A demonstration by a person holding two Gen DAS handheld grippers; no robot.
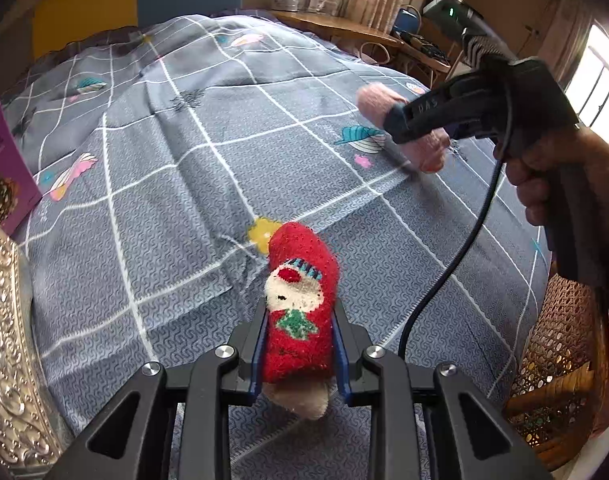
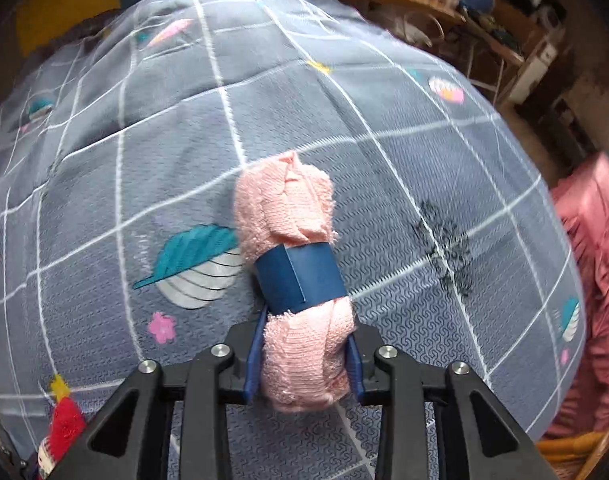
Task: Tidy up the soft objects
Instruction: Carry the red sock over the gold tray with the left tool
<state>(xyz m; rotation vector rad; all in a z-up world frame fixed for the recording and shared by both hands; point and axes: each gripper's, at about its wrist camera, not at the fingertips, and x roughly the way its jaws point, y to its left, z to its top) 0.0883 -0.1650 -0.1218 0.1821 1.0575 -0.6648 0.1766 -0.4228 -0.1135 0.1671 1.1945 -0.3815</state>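
Honestly a lot was hidden here. The fuzzy red rolled sock with the snowman face (image 1: 300,304) had its lower end tucked behind the left hand-held gripper (image 1: 300,344), and in the right wrist view it was chopped off by the bottom-left corner. The fluffy pink rolled sock (image 2: 300,292) was half covered by the right hand-held gripper (image 2: 302,354). The purple cardboard box (image 1: 4,160) got cut at the left edge, print unreadable. The brown woven wicker basket (image 1: 560,364) was clipped too, and the wooden table (image 1: 336,26) clutter was too small to tell.
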